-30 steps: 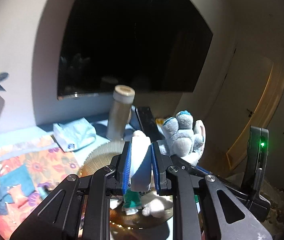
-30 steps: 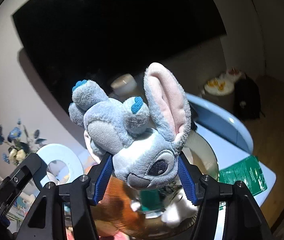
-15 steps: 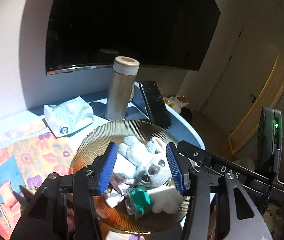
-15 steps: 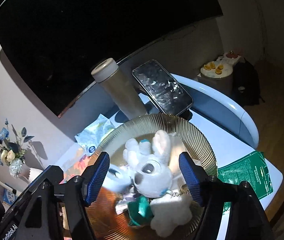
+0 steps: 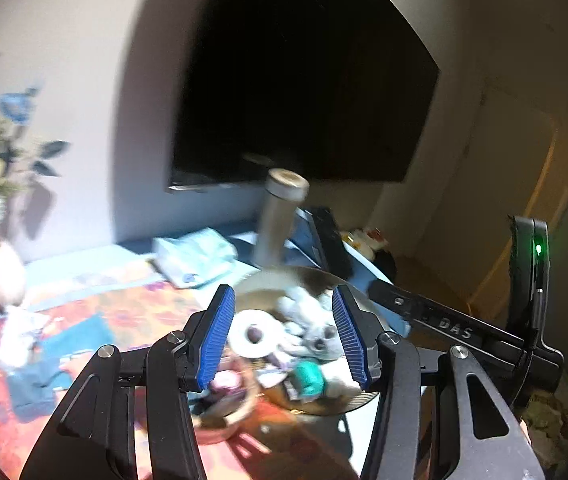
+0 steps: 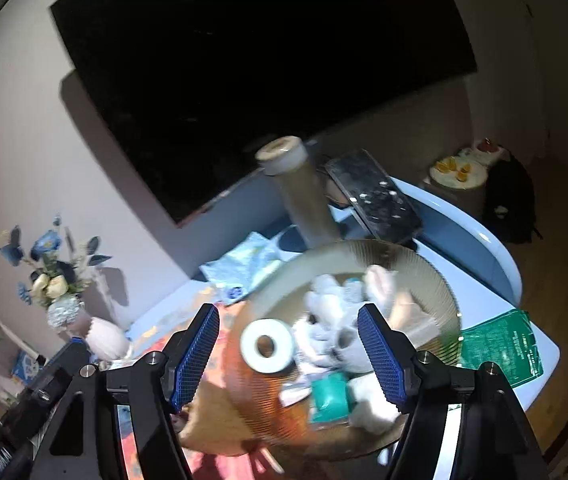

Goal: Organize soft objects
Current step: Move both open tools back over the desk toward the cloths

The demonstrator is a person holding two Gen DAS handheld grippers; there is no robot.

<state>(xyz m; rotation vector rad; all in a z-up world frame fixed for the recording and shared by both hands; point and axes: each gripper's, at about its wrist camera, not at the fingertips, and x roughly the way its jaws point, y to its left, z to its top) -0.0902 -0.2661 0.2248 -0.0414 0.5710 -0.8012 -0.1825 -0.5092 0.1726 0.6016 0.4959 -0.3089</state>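
While both grippers' fingers (image 6: 380, 356) stand apart, empty, grey plush (image 6: 340, 320) lies in bowl (image 6: 436, 276), ears seemingly pointing toward thermos (image 6: 304, 196).

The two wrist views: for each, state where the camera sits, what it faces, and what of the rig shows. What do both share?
Left wrist: on the left hand-held gripper, facing the plush toy on the ribbed plate; open blue fingers show.
Right wrist: on the right hand-held gripper, facing the same plate; open fingers show.
Shared: plate, toy, tape roll, bottle.
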